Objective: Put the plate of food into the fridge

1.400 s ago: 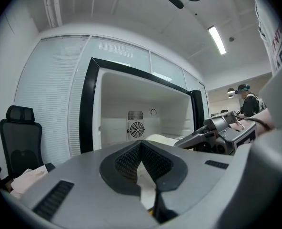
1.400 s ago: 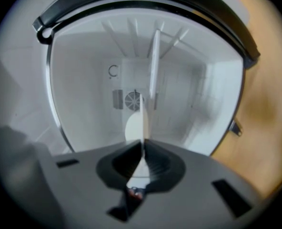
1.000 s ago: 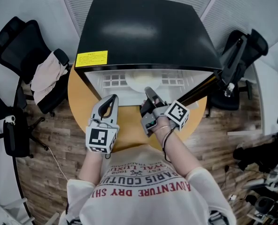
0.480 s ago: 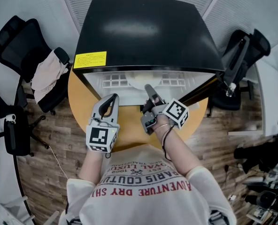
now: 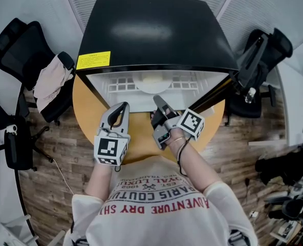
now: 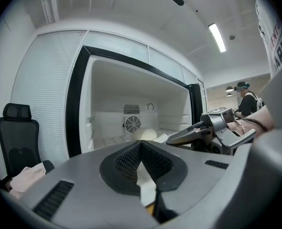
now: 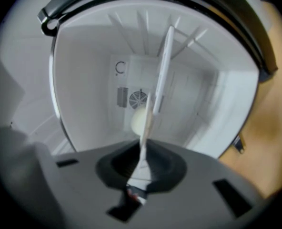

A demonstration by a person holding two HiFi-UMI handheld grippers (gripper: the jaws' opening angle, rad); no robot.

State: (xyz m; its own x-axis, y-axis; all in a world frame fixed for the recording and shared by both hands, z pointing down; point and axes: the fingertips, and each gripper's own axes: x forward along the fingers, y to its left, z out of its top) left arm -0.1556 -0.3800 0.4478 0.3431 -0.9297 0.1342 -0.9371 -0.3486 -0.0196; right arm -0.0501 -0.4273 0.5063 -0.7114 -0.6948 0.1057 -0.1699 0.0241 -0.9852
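Inside fridge (image 5: pixel 156 29), plate of food (image 5: pixel 151 82) lay set down. Right gripper (image 5: pixel 158 99) fingers just narrowed, apart, rim between, unclamped. Left gripper (image 5: pixel 122 110) fingers together. Placement looked done.

— That fridge (image 5: pixel 151 29) has a glossy black top and white plastic inside?
— Yes, with a matt yellow sticker (image 5: pixel 93 60). The counter (image 5: pixel 86 106) looks like smooth wood, the floor (image 5: pixel 54 152) like planked wood.
— And the left tongs (image 6: pixel 140 143)?
— Matt grey plastic, with ribbed black pads (image 6: pixel 126 162). Soft pale cloth (image 5: pixel 51 81) lies on the black chair (image 5: pixel 16 50).
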